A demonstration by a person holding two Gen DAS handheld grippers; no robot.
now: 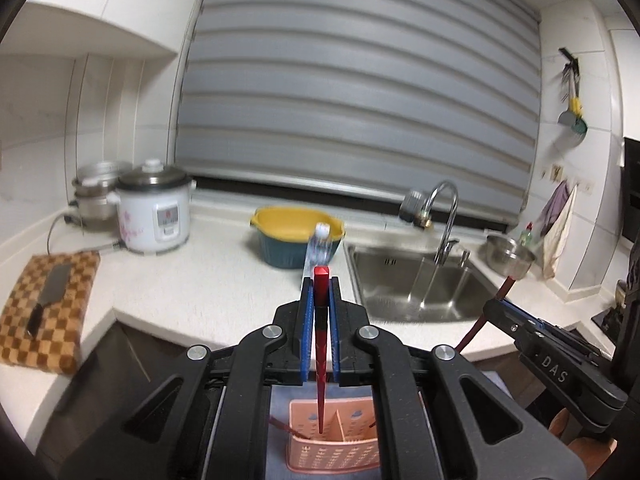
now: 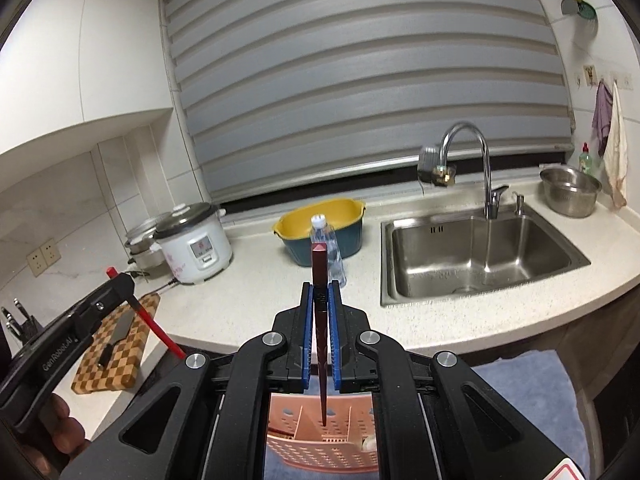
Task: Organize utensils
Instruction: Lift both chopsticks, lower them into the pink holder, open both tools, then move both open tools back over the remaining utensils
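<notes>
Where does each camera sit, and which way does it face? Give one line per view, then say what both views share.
Left wrist: on the left gripper, facing the counter and sink; its jaws grip a red chopstick; the right gripper shows at right.
Right wrist: on the right gripper, facing likewise, gripping a dark red chopstick; the left gripper and a hand show.
Shared: rice cooker, yellow basin, pink basket.

Home kitchen, it had a steel sink (image 2: 480,256) with faucet (image 2: 476,160), rice cooker (image 2: 196,248), checkered cutting board (image 1: 44,308), white countertop (image 2: 256,292)
</notes>
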